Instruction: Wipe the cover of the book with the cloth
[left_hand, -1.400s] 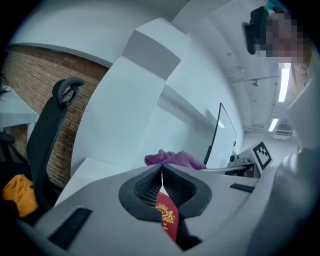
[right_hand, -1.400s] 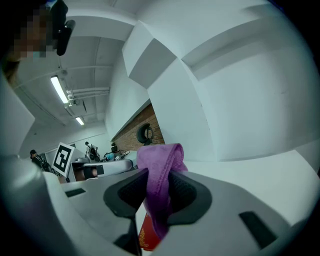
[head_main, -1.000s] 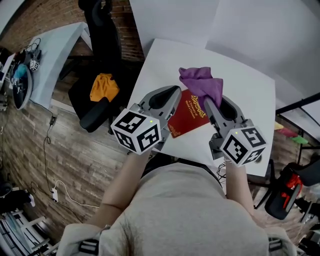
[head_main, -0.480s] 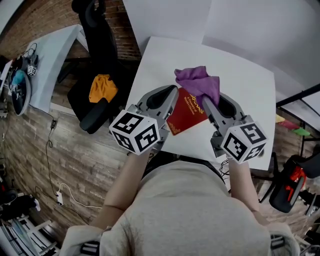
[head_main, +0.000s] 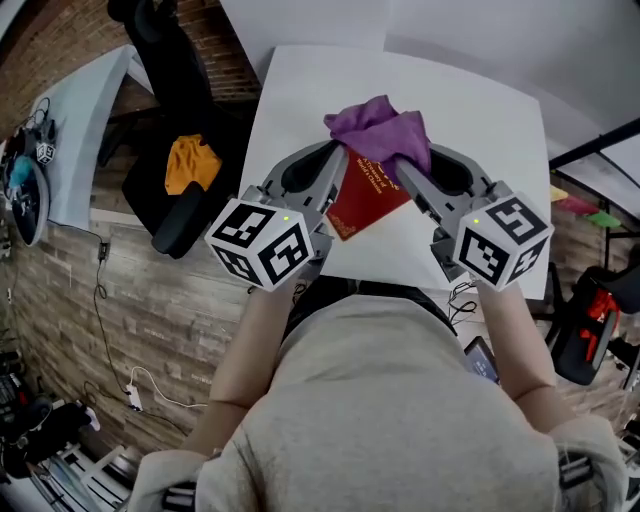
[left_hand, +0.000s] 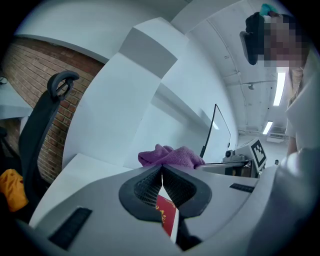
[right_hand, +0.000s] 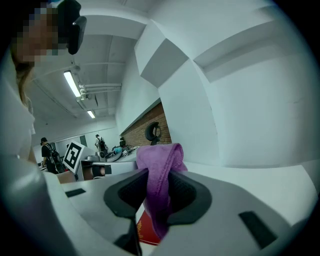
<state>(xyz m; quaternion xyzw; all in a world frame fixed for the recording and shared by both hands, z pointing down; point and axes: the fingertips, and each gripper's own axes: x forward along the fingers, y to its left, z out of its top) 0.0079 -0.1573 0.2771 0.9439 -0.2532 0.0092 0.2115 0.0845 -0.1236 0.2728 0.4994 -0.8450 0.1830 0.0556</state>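
Left gripper (head_main: 335, 165) clamped on the red book (head_main: 362, 200), right gripper (head_main: 405, 175) clamped on the purple cloth (head_main: 376, 128)

In the left gripper view the left gripper (left_hand: 161, 169) has its ribbed pads pressed together on one edge of the book (left_hand: 168, 218), which sits low between the jaws and reaches back toward the camera, gold print showing on its red cover. In the right gripper view the right gripper (right_hand: 159, 175) pinches a fold of the cloth (right_hand: 161, 187), which bulges past the tips and hangs down between the pads, with the book (right_hand: 148, 233) just below and to their left. From the head view the book lies slanted between the two grippers over the white table (head_main: 480, 110), and the bunched cloth covers its far end, just beyond both sets of jaw tips. An orange rag (head_main: 188, 165) lies on the black office chair (head_main: 170, 70) left of the table
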